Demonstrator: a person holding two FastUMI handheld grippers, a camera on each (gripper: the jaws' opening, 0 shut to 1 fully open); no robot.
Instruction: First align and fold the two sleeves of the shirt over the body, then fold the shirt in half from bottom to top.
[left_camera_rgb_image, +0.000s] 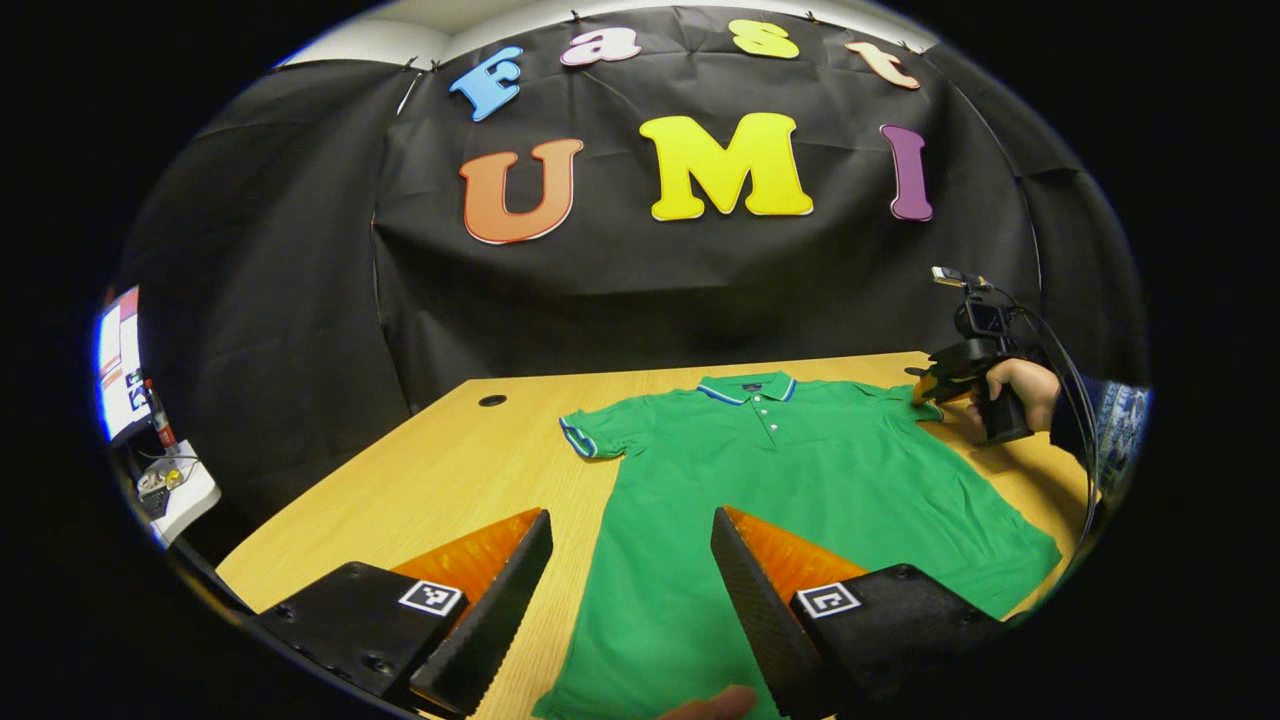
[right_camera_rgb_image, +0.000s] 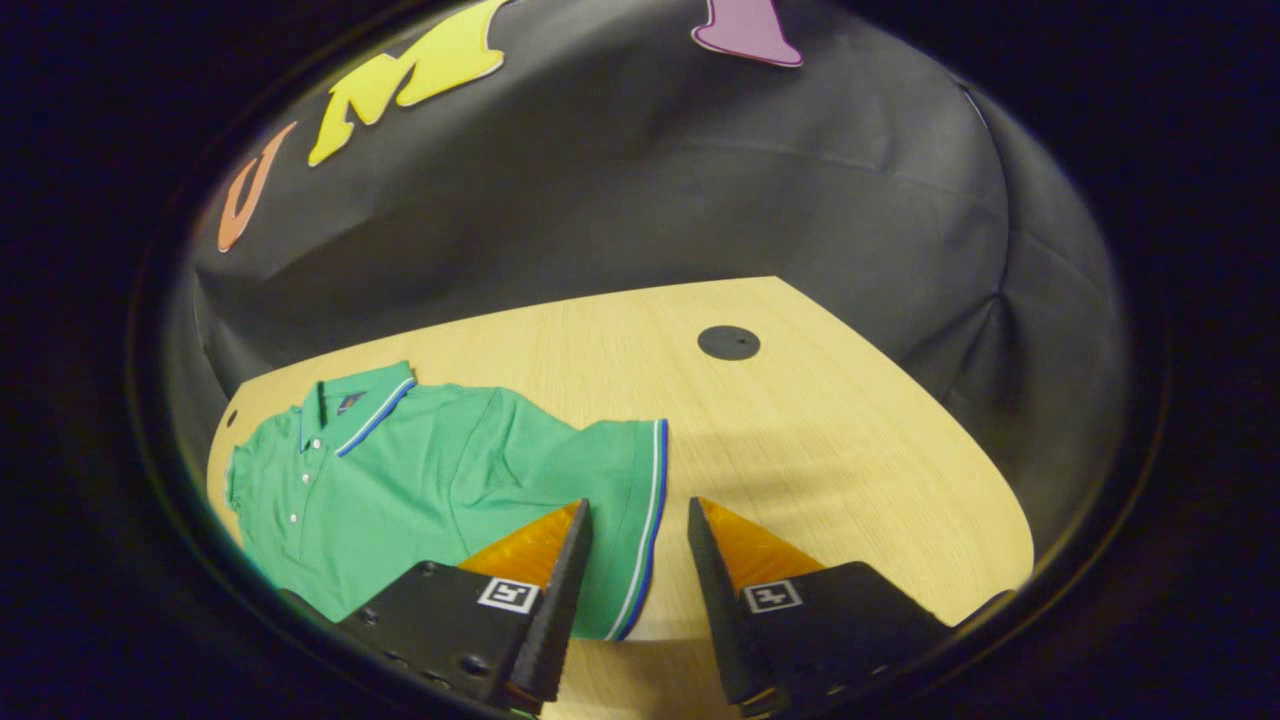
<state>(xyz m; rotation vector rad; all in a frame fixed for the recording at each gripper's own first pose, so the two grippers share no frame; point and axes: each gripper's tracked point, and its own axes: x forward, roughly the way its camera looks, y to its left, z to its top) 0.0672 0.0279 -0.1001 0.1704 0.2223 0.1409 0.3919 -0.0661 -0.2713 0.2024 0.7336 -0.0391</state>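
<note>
Green polo shirt (left_camera_rgb_image: 800, 470) lies flat on the wooden table (left_camera_rgb_image: 450, 470) — sleeves spread. Left gripper (left_camera_rgb_image: 630, 540) hovers above its hem, jaws wide, empty. Right gripper (right_camera_rgb_image: 638, 525) straddles a sleeve cuff (right_camera_rgb_image: 650, 500) — open, not gripping.

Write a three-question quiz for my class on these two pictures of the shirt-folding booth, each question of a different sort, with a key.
1. True or false: the green polo shirt lies flat with both sleeves already folded over its body.
2. Multiple choice: the right tongs are A) shut on the collar, B) open, with the striped cuff of the sleeve in the gap, C) shut on the hem.
3. Short answer: what does the shirt rest on?

Key: 1 false, both sleeves lie spread out. 2 B. 3 the wooden table, where the left tongs stand open near the shirt's lower edge.
</note>
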